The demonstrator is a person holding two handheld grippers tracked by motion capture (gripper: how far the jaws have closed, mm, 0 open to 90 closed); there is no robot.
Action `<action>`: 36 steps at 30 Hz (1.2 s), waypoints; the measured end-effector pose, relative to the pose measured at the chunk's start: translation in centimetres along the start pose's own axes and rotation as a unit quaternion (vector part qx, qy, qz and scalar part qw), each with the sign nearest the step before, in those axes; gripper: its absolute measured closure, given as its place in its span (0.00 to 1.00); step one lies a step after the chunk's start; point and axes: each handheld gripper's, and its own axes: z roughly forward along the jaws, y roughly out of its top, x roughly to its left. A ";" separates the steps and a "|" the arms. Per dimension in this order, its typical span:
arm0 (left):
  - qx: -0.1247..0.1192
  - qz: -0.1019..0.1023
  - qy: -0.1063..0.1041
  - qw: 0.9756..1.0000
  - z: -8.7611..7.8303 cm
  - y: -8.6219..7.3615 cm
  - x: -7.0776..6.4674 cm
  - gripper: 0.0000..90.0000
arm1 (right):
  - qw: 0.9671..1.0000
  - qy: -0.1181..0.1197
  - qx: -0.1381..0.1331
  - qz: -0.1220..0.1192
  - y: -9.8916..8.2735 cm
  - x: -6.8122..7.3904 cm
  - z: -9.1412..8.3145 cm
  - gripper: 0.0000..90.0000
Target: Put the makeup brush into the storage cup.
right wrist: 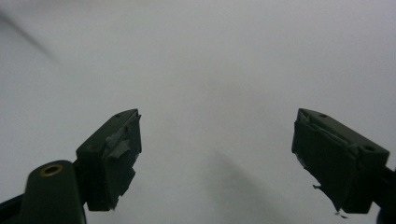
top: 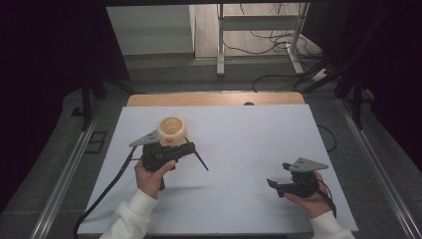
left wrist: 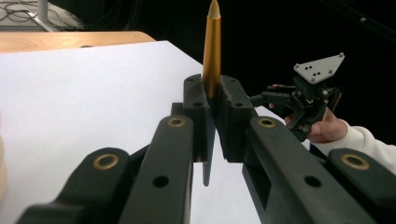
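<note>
pen (left wrist: 212, 51) middle hidden between jaws, cup (left wrist: 2, 163) cut off

The left hand-held gripper (top: 186, 149) sits over the left half of the surface (top: 249, 139), about midway between near and far edges. A pen (left wrist: 212, 46) stands clamped between its jaws, one end slanting toward the middle of the surface. A small cup (top: 171, 130) rests just behind that hand-held gripper, touching it or nearly so. The right hand-held gripper (top: 274, 184) is well apart, close to the near right corner, above the bare surface.
</note>
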 end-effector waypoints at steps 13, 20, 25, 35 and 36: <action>-0.016 -0.007 0.001 1.000 -1.3 0.8 0.0 0.93 | 1.000 -0.004 0.008 0.005 0.2 0.1 0.2 0.07; -0.036 -0.013 0.003 0.999 -2.4 1.7 0.3 0.93 | 1.000 -0.005 0.009 0.005 0.3 0.2 0.3 0.06; -0.045 -0.021 0.009 0.999 -3.2 2.4 0.9 0.93 | 1.000 -0.006 0.009 0.004 0.4 0.2 0.3 0.06; -0.049 -0.026 0.029 0.998 -4.2 3.2 2.2 0.93 | 1.000 -0.005 0.011 0.003 0.4 0.2 0.3 0.06; -0.049 -0.027 0.030 0.998 -4.3 3.3 2.3 0.93 | 1.000 -0.005 0.011 0.003 0.4 0.2 0.4 0.06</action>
